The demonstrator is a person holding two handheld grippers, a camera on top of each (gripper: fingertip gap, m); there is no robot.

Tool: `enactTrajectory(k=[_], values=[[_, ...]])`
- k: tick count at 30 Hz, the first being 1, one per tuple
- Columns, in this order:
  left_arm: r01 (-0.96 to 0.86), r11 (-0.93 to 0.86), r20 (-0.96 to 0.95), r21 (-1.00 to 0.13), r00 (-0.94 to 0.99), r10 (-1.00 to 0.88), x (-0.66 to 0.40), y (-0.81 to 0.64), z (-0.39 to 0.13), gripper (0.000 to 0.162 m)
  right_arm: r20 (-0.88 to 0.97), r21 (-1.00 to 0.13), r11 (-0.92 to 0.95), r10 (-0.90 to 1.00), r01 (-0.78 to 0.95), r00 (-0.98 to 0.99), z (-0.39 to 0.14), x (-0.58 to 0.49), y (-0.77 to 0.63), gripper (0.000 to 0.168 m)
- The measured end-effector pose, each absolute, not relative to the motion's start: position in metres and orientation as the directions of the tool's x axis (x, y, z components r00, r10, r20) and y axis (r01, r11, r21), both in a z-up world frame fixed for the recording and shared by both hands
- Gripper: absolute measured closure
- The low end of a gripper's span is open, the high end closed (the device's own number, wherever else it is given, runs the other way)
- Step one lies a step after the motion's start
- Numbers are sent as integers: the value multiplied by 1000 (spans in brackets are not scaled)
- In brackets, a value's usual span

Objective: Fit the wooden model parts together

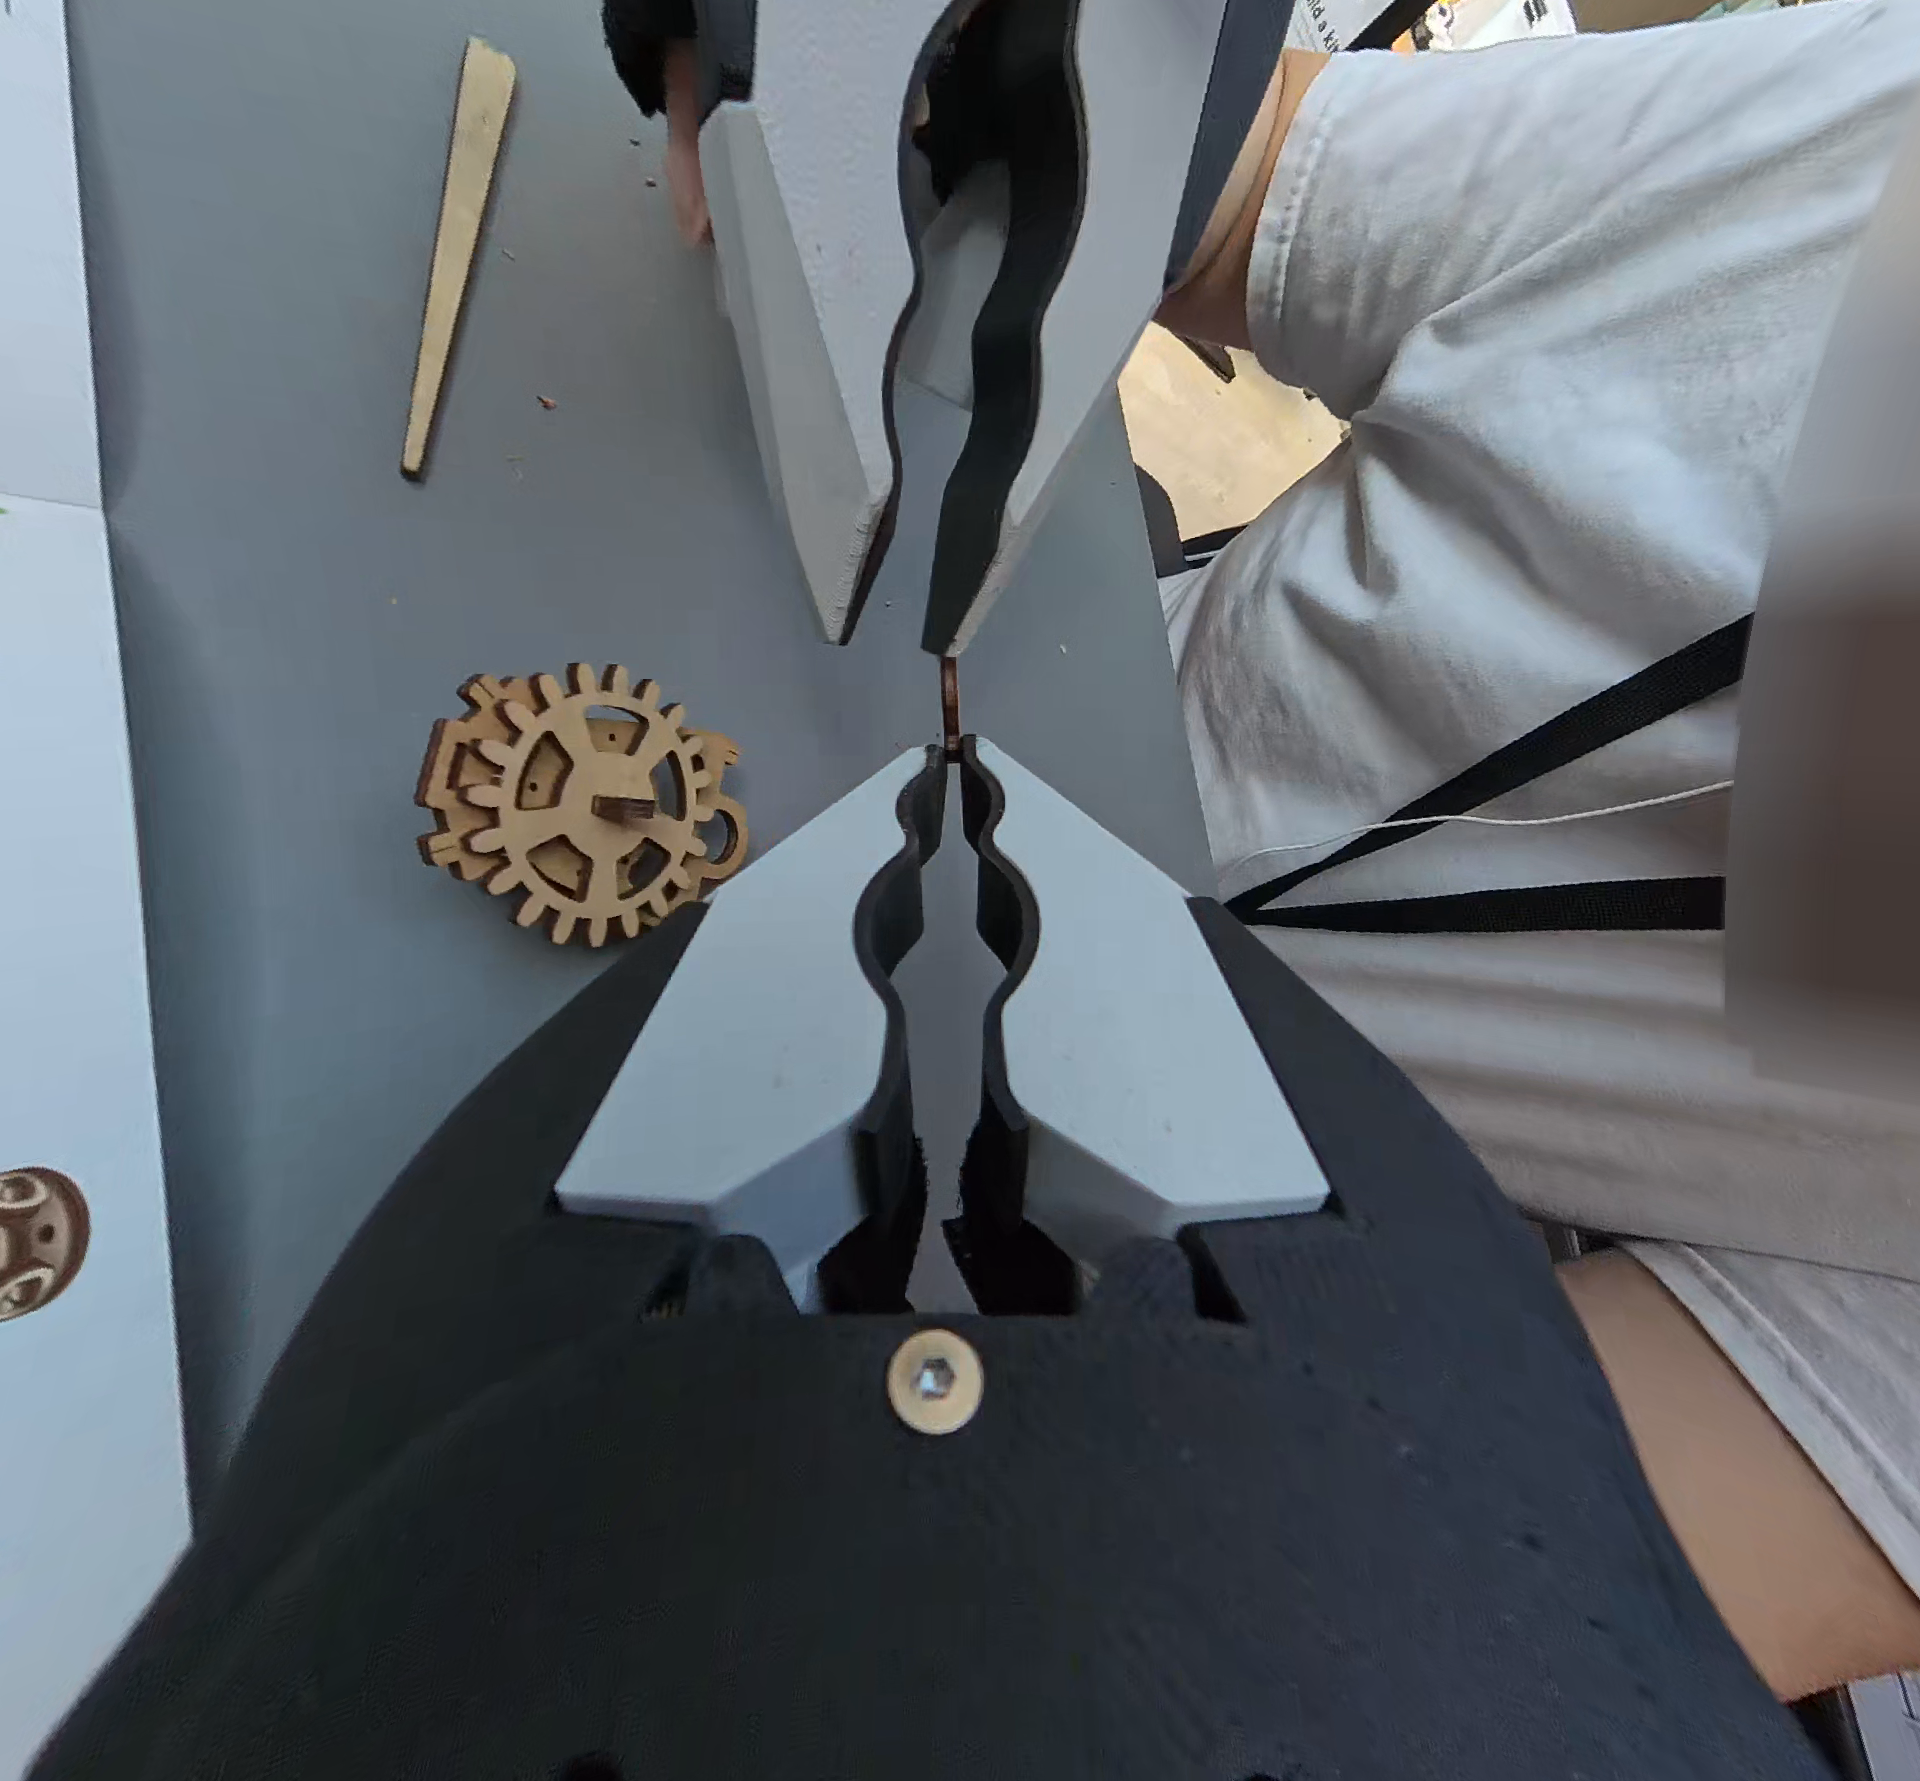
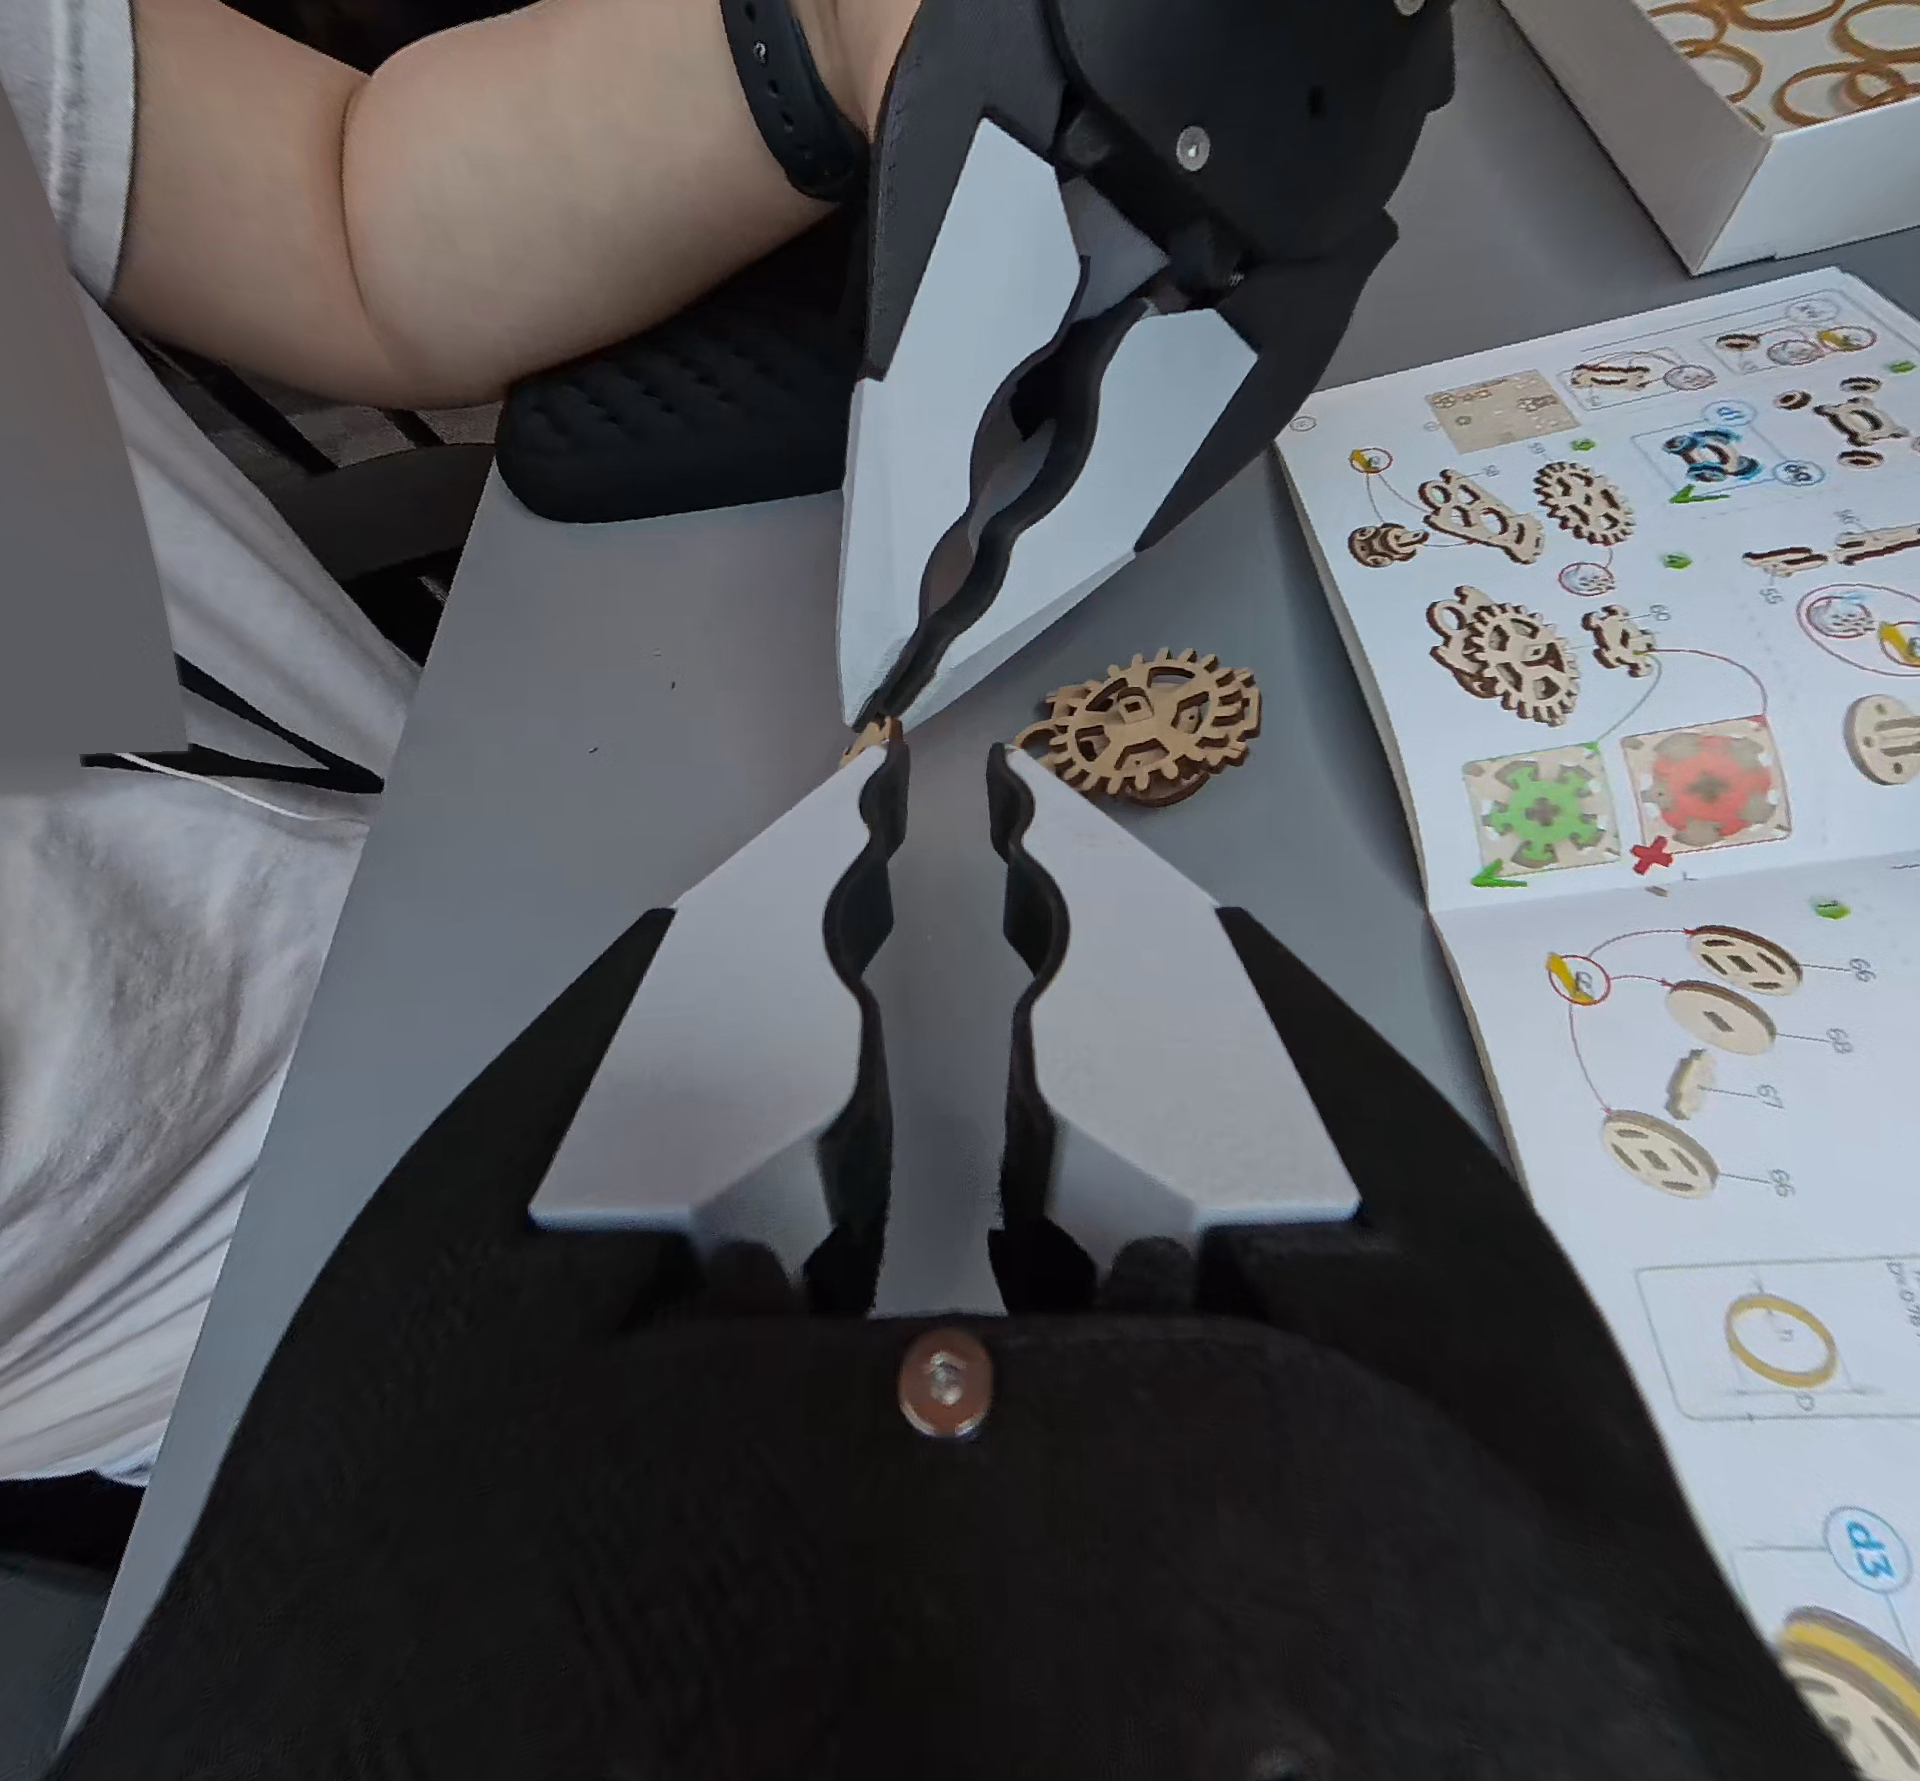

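The left gripper (image 1: pixel 948 747) pinches a small wooden disc (image 1: pixel 949 698) edge-on above the grey table (image 1: pixel 312 536), the gear assembly (image 2: pixel 1148 729) lying beside it; the right gripper (image 2: pixel 945 760) hangs open, one finger (image 2: pixel 883 775) touching the disc

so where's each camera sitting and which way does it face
Left wrist view: sits on the left gripper, looking along its jaws, shut on a small wooden piece, across the grey table; the person's white shirt shows at right.
Right wrist view: sits on the right gripper, jaws open, facing the person's forearm and the instruction sheet.
Both show the other gripper and the wooden gear assembly.
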State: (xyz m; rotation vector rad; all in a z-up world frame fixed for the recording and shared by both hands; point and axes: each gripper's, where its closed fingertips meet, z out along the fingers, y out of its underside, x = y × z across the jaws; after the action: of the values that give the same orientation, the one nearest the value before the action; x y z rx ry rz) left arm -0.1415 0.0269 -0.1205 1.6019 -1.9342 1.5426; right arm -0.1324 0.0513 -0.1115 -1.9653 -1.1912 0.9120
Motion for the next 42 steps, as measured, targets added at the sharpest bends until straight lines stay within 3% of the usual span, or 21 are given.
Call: enactTrajectory(k=[10, 18, 19, 22, 27, 31, 34, 38, 42], values=[[-828, 1, 632, -561, -429, -645, -148, 15, -133, 161, -453, -738, -519, 855, 431, 253, -116, -149, 31, 156], [-801, -53, 628, -596, -424, -652, -143, 23, -124, 160, -362, -750, -472, 879, 464, 309, -115, -148, 36, 167], [-786, -93, 633, -611, -414, -654, -141, 29, -118, 159, -357, -766, -478, 872, 429, 335, -109, -146, 42, 167], [-715, -197, 605, -670, -374, -703, -136, 57, -105, 138, -420, -834, -518, 819, 190, 392, -73, -138, 65, 167], [-528, -357, 604, -771, -427, -673, -125, 76, -63, 142, -508, -853, -504, 738, -138, 445, -38, -116, 93, 167], [-475, -401, 597, -784, -396, -698, -114, 82, -55, 148, -562, -827, -503, 715, -253, 416, -32, -115, 98, 168], [-445, -406, 586, -798, -419, -693, -112, 81, -50, 162, -548, -836, -487, 716, -252, 432, -35, -117, 100, 168], [-499, -358, 585, -789, -434, -685, -121, 76, -57, 162, -473, -876, -468, 781, -119, 408, -43, -123, 92, 166], [-639, -329, 670, -695, -409, -620, -134, 66, -79, 162, -102, -958, -205, 898, 201, 429, -57, -122, 78, 162]])
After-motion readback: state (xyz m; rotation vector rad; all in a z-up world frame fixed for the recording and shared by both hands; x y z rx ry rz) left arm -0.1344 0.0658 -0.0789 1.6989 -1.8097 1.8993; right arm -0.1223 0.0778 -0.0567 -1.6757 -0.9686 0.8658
